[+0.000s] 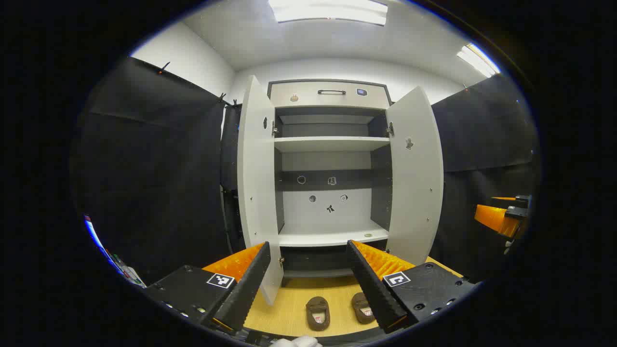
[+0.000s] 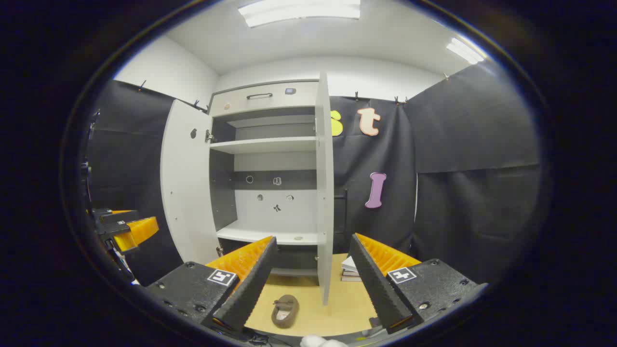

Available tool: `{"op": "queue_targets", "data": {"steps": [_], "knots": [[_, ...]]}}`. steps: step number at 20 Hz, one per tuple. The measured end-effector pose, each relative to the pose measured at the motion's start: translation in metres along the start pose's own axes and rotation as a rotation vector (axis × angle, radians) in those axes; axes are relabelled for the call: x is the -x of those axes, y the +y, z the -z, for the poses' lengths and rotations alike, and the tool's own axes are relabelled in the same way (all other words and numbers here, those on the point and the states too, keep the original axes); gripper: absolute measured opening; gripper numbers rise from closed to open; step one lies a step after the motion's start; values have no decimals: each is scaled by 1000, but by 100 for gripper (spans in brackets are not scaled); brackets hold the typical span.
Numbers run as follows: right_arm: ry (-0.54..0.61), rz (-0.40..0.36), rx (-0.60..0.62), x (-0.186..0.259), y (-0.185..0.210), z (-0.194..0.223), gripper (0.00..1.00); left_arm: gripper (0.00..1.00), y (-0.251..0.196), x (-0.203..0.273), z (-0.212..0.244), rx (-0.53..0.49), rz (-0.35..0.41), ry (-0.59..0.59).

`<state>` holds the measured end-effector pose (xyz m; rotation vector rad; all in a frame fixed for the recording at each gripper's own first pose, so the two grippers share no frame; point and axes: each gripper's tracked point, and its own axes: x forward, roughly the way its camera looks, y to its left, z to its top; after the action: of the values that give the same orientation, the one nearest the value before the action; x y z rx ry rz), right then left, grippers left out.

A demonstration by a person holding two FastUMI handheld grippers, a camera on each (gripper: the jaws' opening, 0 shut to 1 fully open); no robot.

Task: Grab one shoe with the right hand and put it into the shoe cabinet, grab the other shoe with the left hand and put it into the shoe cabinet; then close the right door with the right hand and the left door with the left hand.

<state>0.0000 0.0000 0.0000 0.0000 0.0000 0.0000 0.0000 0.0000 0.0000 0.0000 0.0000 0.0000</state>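
My left tongs and my right tongs are both spread wide and hold nothing. Beyond them, two brown slip-on shoes lie side by side on the light wooden floor. Farther back, the white shoe cabinet stands with its left door and right door open.

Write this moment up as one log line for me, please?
stage: start | shoes: both on floor before cabinet | doors: both open | left gripper: open, empty | right gripper: open, empty
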Motion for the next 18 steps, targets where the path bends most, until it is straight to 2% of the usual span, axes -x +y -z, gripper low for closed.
{"op": "queue_targets", "data": {"steps": [3, 4, 5, 11, 12, 13, 18], "knots": [[-10, -2, 8, -1, 4, -4, 99, 96, 5, 1, -1, 8, -9, -6], [-12, -5, 11, 1, 5, -5, 95, 96, 6, 1, 0, 9, -10, -6], [-11, -7, 15, 0, 7, -5, 99, 96, 8, 2, 0, 9, -12, -2], [5, -27, 26, 3, 17, 2, 99, 96, 15, 9, 4, 12, -19, 5], [11, -30, 25, 4, 20, 6, 95, 96, 15, 11, 5, 8, -20, 7], [14, -32, 24, 4, 21, 7, 99, 96, 16, 13, 5, 4, -20, 9], [57, -39, 29, 5, 28, 32, 99, 96, 14, 26, 10, -2, -5, 20]]}}
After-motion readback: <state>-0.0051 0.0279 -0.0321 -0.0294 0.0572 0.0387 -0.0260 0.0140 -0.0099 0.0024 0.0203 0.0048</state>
